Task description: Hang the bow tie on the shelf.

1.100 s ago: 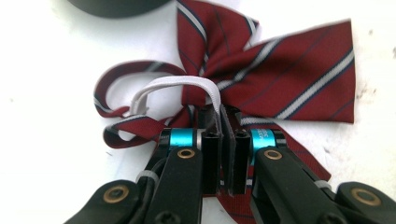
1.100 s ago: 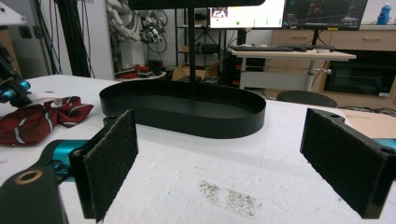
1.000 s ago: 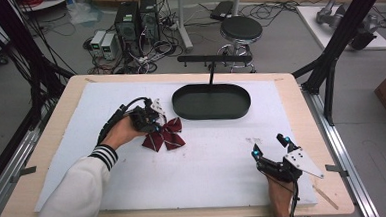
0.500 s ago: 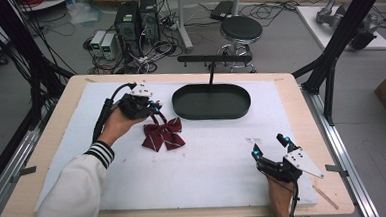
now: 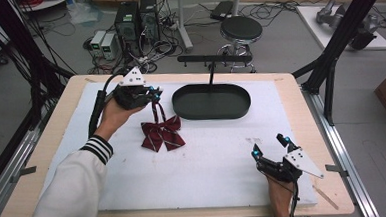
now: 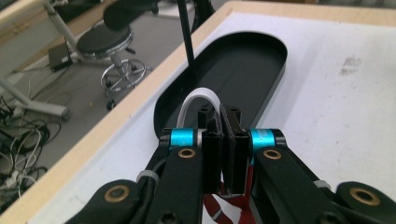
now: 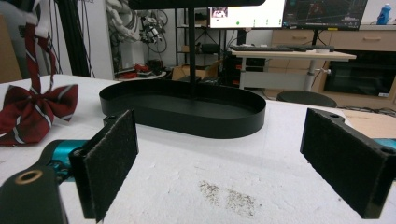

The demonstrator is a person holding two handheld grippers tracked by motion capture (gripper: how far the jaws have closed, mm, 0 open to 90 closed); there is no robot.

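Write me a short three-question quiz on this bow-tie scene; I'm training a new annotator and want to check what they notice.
1. True or false: the left claw is shut on the strap of the striped red bow tie.
2. Which claw stands open with nothing between its pads: A) the left, B) the right claw?
3. Fill in: the bow tie lies on the white table cover, beside the black oval ____ with the upright post.

Key
1. True: the white strap loops out above its closed pads in the left gripper view.
2. B.
3. Tray.
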